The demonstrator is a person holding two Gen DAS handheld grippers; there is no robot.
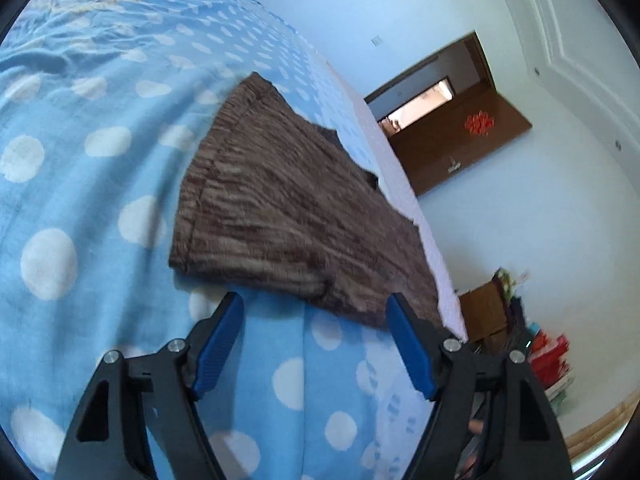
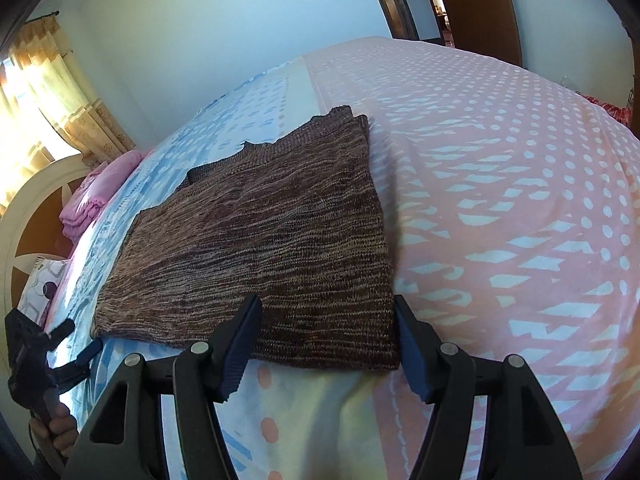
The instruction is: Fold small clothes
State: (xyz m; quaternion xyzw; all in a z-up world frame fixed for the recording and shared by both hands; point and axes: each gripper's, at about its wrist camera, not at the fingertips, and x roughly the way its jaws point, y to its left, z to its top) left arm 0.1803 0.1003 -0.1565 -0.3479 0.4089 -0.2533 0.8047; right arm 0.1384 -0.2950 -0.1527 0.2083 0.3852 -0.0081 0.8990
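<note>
Sweater (image 2: 256, 248), brown and folded flat, lies on the bed (image 2: 500, 200), its long axis running from 7 toward 1 o'clock in the right wrist view. Right hand-held gripper (image 2: 326, 340) hovers at its near edge, jaws spread wide and holding nothing. Left hand-held gripper (image 1: 314, 336) is likewise agape and empty, near the sweater's corner. Pink bedding (image 2: 94, 196) sits folded at 9 o'clock.

A bed carries a sheet (image 1: 80, 152), blue with white dots on one side and pink (image 2: 520, 200) on the other. In the right wrist view, curtains (image 2: 52, 92) hang at 10 o'clock, with a headboard (image 2: 24, 216) and folded pink cloth (image 2: 92, 196) at 9. A brown door (image 1: 460, 144) stands open at 2 o'clock in the left wrist view; books (image 1: 548, 360) are stacked at 4.
</note>
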